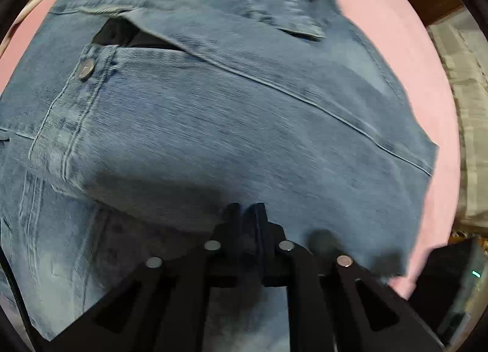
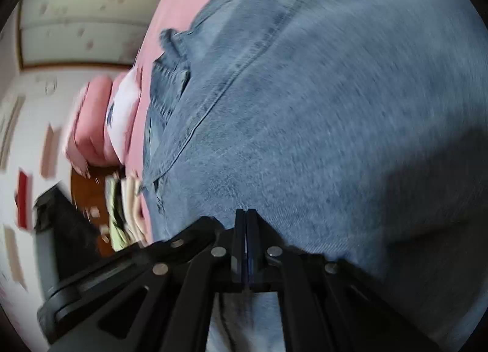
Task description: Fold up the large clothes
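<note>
Jaws of both the left gripper (image 1: 246,210) and right gripper (image 2: 246,214) are pinched on the faded blue denim jacket (image 1: 231,114), spread over the pink bed sheet (image 1: 411,83), so a fold is judged under way, and an even, matched carry-over is called for next.

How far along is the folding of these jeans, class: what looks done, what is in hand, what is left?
Done: the jeans lie spread on the pink sheet, one denim layer already lying across the waistband button. In hand: the left gripper and right gripper are each shut on a denim edge. Left: laying that held edge down; whether further folds are needed cannot be told.
</note>
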Demonstrator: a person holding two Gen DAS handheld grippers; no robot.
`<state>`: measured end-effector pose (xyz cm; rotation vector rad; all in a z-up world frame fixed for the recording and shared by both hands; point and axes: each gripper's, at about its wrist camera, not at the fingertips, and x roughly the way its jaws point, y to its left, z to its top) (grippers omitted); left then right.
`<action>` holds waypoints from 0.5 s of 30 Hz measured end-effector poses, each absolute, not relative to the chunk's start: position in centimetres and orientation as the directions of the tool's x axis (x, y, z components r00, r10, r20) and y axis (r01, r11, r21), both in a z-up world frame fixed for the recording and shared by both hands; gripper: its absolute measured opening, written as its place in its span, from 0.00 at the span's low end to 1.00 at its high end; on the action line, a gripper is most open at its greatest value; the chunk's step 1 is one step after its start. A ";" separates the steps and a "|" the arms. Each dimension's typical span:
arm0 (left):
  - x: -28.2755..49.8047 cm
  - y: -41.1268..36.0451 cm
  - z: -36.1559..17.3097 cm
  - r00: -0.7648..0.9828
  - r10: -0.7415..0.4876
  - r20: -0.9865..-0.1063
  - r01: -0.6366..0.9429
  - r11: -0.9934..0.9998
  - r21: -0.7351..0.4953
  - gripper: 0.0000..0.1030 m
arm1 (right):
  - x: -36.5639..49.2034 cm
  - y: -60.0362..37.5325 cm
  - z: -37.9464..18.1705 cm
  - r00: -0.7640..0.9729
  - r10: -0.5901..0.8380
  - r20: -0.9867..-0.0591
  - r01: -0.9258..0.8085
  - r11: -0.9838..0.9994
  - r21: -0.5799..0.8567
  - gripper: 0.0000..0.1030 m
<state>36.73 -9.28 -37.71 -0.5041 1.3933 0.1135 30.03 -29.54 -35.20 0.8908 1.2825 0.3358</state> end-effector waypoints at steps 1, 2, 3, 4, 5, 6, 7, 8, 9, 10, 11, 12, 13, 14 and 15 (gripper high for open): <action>36.7 -8.7 -37.8 0.197 -0.213 -0.957 -0.379 0.884 -0.275 0.03 | 30.2 -29.8 -34.7 0.296 0.654 -0.697 0.207 0.668 0.715 0.00; 36.7 -7.8 -37.9 0.202 -0.212 -0.956 -0.395 0.876 -0.278 0.02 | 30.2 -30.4 -34.2 0.309 0.623 -0.718 0.187 0.701 0.688 0.00; 36.6 -6.9 -37.9 0.206 -0.208 -0.956 -0.415 0.866 -0.278 0.02 | 30.0 -31.9 -33.6 0.332 0.551 -0.766 0.182 0.759 0.625 0.00; 36.5 -5.9 -37.8 0.211 -0.162 -0.964 -0.439 0.866 -0.241 0.02 | 29.7 -34.0 -33.2 0.357 0.487 -0.797 0.195 0.796 0.573 0.00; 36.4 -5.0 -37.6 0.215 -0.103 -0.971 -0.458 0.867 -0.194 0.01 | 29.5 -36.5 -33.0 0.379 0.387 -0.841 0.235 0.838 0.492 0.00; 36.0 -3.7 -37.3 0.223 -0.049 -0.973 -0.481 0.863 -0.154 0.01 | 29.4 -38.1 -32.8 0.389 0.348 -0.853 0.256 0.849 0.463 0.00; 35.8 -2.9 -37.2 0.221 -0.016 -0.975 -0.502 0.855 -0.128 0.01 | 29.1 -40.6 -32.8 0.401 0.298 -0.866 0.294 0.853 0.430 0.00; 35.6 -1.8 -37.1 0.203 0.058 -0.977 -0.541 0.838 -0.063 0.01 | 28.7 -42.1 -32.6 0.402 0.254 -0.880 0.323 0.859 0.396 0.00; 35.4 -0.9 -37.3 0.216 0.032 -0.976 -0.560 0.823 -0.097 0.01 | 28.3 -43.7 -32.3 0.404 0.234 -0.884 0.328 0.865 0.379 0.00; 35.2 -0.3 -37.7 0.222 -0.003 -0.975 -0.579 0.804 -0.135 0.01 | 28.2 -44.1 -32.1 0.389 0.177 -0.904 0.338 0.886 0.319 0.00; 35.0 0.2 -37.9 0.235 -0.029 -0.972 -0.608 0.775 -0.170 0.01 | 28.0 -44.3 -32.0 0.374 0.129 -0.919 0.337 0.904 0.264 0.00; 34.9 0.3 -37.9 0.238 -0.028 -0.971 -0.618 0.767 -0.173 0.01 | 27.8 -44.4 -32.1 0.372 0.144 -0.917 0.318 0.908 0.271 0.00; 35.0 0.0 -37.7 0.233 -0.008 -0.972 -0.614 0.774 -0.154 0.01 | 27.8 -44.3 -32.0 0.374 0.142 -0.916 0.319 0.908 0.271 0.00; 35.0 -0.4 -37.5 0.228 0.015 -0.973 -0.606 0.785 -0.131 0.01 | 27.7 -44.1 -31.7 0.385 0.137 -0.912 0.319 0.908 0.272 0.00; 35.1 -1.2 -37.1 0.223 0.048 -0.974 -0.597 0.796 -0.097 0.01 | 27.5 -43.9 -31.1 0.413 0.123 -0.902 0.321 0.908 0.271 0.00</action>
